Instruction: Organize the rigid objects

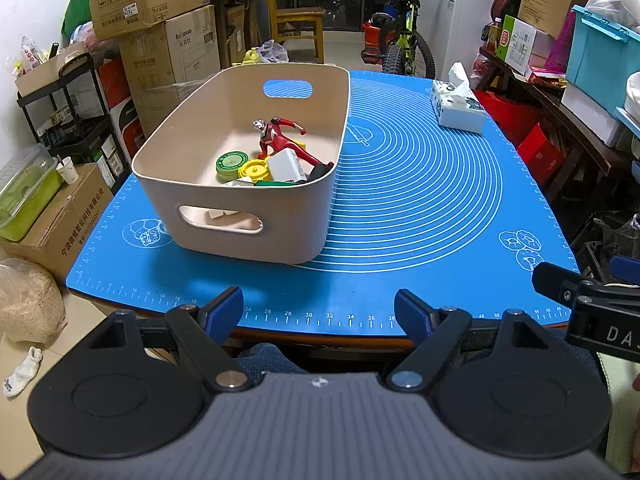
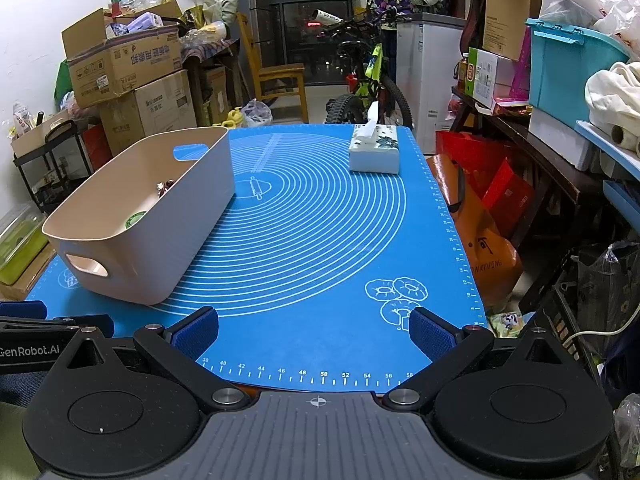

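A beige plastic bin [image 1: 280,236] stands on the left of the blue mat [image 1: 420,208]. Inside it lie a red figure [image 1: 280,138], a green round tin [image 1: 231,165], a yellow round piece [image 1: 255,170], a white block [image 1: 286,166] and other small items. The bin also shows in the right wrist view [image 2: 168,240]. My left gripper [image 1: 319,312] is open and empty, at the mat's near edge in front of the bin. My right gripper [image 2: 314,334] is open and empty over the mat's near edge, right of the bin.
A tissue box [image 1: 458,110] sits at the mat's far right; it also shows in the right wrist view [image 2: 375,152]. Cardboard boxes [image 1: 160,32] and a black rack [image 1: 68,112] stand left of the table. A bicycle [image 1: 404,46] stands behind it. Shelves with bins [image 2: 568,76] line the right.
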